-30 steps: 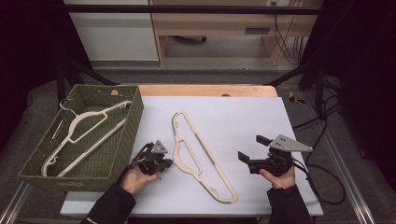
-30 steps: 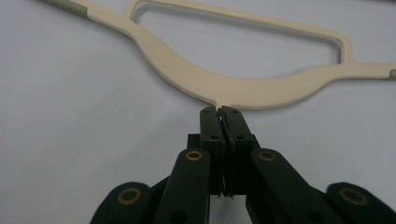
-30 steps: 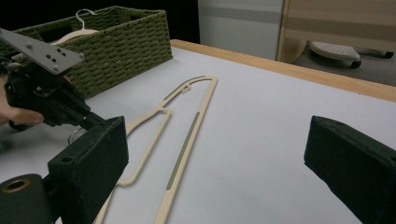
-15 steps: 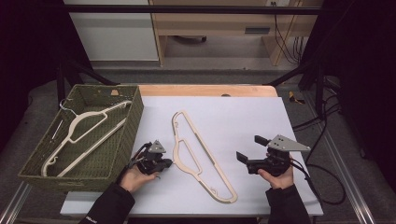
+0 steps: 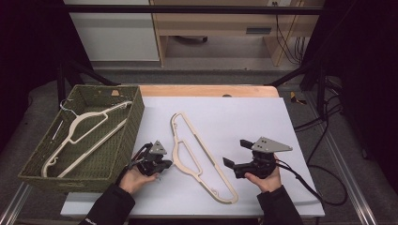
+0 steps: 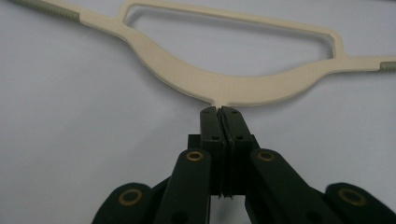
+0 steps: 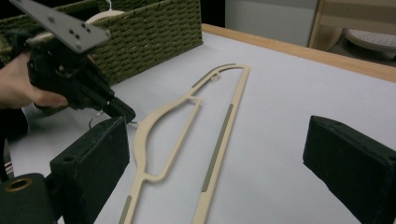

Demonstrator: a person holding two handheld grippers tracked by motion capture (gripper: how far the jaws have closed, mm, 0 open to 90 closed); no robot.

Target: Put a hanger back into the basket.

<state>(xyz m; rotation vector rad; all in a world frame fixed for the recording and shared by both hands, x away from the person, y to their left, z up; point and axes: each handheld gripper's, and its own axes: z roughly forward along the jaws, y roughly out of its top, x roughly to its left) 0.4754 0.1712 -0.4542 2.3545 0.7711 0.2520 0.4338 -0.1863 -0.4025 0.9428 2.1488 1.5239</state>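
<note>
The left gripper (image 6: 218,112) is still pinching the cream plastic hanger (image 5: 197,154) by its neck, while the right gripper (image 5: 231,164), inching closer, is gaping empty.

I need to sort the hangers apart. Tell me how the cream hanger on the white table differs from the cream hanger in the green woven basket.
The cream hanger on the white table lies flat on the bare top; the cream hanger in the green woven basket rests inside the basket. The left gripper is shut at the table hanger's neck; nothing grips the basket hanger. Both share a cream triangular frame.
</note>
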